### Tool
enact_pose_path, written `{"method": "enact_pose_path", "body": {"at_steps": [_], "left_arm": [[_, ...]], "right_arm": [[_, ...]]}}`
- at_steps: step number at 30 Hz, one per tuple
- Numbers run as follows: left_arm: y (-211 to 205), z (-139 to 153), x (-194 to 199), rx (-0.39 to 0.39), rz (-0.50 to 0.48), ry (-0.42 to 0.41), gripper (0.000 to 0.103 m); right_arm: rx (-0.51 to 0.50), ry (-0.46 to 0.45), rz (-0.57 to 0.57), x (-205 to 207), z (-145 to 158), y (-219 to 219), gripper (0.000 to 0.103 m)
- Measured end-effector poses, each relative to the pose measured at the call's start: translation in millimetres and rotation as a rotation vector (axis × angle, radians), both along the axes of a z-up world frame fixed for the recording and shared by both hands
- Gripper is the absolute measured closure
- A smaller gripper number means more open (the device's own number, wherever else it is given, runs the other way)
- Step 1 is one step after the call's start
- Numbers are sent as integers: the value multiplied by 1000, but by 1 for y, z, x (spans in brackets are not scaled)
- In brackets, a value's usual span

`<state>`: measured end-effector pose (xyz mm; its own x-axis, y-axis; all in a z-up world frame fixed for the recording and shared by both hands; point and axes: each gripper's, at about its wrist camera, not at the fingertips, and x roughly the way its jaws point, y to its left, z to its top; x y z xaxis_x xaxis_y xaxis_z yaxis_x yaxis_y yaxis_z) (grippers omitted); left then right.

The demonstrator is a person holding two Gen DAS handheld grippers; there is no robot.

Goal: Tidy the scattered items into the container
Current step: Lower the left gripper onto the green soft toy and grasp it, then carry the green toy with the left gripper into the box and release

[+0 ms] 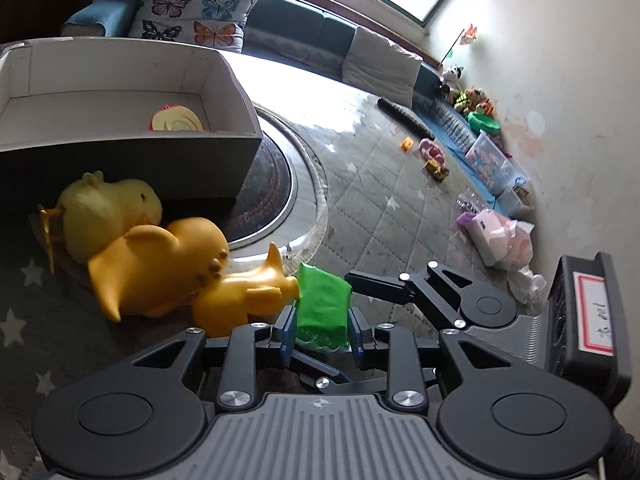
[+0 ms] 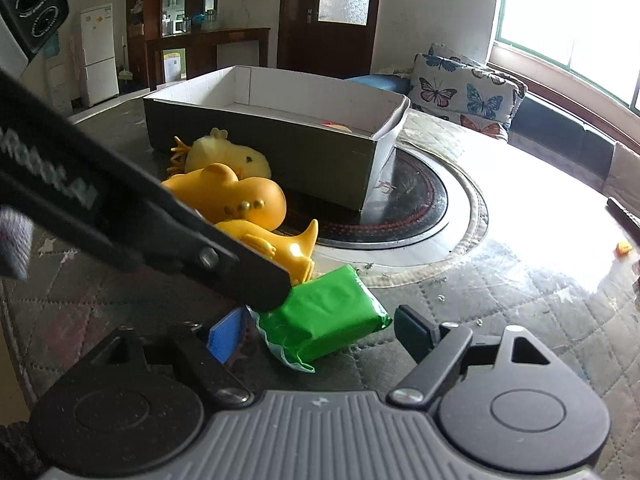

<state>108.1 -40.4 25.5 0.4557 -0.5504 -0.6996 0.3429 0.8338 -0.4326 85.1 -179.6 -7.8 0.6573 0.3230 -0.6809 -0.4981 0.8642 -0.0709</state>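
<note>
Left wrist view: the left gripper (image 1: 322,320) pinches a green packet (image 1: 322,304) between its blue pads, beside orange toy ducks (image 1: 168,268). The cardboard box (image 1: 120,152) behind holds a round yellow-red toy (image 1: 176,120).

Right wrist view: the right gripper (image 2: 320,336) spreads wide around the packet (image 2: 324,316); the box (image 2: 280,152) stands beyond.

Left gripper (image 1: 322,322): black linkage arms on round black pivot discs, silver screw heads at each joint, grey ribbed centre plate carrying a small cross mark, blue pads (image 1: 289,330) on the fingers. Right gripper (image 2: 322,334): identical black links, silver screws, grey ribbed plate, one blue pad (image 2: 226,338) visible on the left finger.
</note>
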Motion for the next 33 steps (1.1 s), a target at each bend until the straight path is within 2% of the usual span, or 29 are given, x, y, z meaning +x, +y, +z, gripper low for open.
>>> {"method": "enact_pose_path", "body": {"at_steps": [6,16,23,33], "left_arm": [[-7,-4,0,45,-8,-15,70],[-15,-14,4,79,-24,-4,68],[-5,-12,6,21,-24,42,69],[12,28,10,-42,-17,-47,69]], "right_arm": [[2,-15,8,-3,-1,0,28],[-13,-39,15,-9,-1,5,31],[-37,-60,25,-18,3,9,33],[-66,-176,70,-15,41,17,34]]}}
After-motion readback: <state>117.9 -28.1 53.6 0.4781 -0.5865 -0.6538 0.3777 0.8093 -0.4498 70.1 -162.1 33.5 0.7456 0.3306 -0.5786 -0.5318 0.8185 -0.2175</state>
